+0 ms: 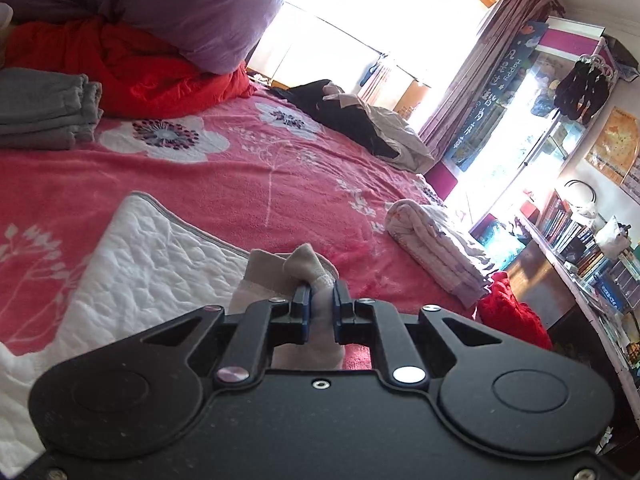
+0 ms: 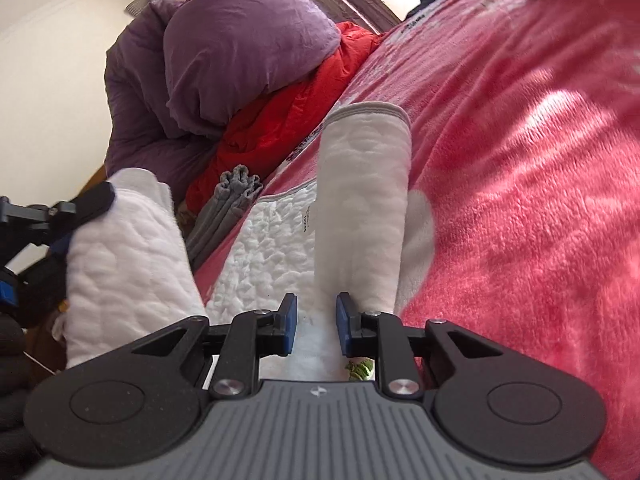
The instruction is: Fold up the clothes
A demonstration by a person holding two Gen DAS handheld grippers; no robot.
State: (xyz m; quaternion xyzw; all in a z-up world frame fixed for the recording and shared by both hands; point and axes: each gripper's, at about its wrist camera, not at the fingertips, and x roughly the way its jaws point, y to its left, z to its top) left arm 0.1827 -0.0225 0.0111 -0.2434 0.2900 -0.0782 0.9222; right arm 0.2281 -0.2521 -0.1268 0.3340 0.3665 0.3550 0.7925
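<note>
While the left gripper (image 1: 320, 294) clenches one edge of the white quilted garment (image 2: 264, 264), the right gripper (image 2: 316, 316) pinches its other edge, its long axis stretching far toward the pillows.

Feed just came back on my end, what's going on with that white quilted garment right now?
Both tongs are pinching the white quilted garment on the pink floral blanket. The left tongs are shut on a bunched, greyish cuff end, and the right tongs grip white fabric below a sleeve or leg that stands up ahead of them. Folded grey clothes sit near the purple duvet, and another folded bundle lies at the bed's edge. The fold looks mid-way, not finished.
</note>
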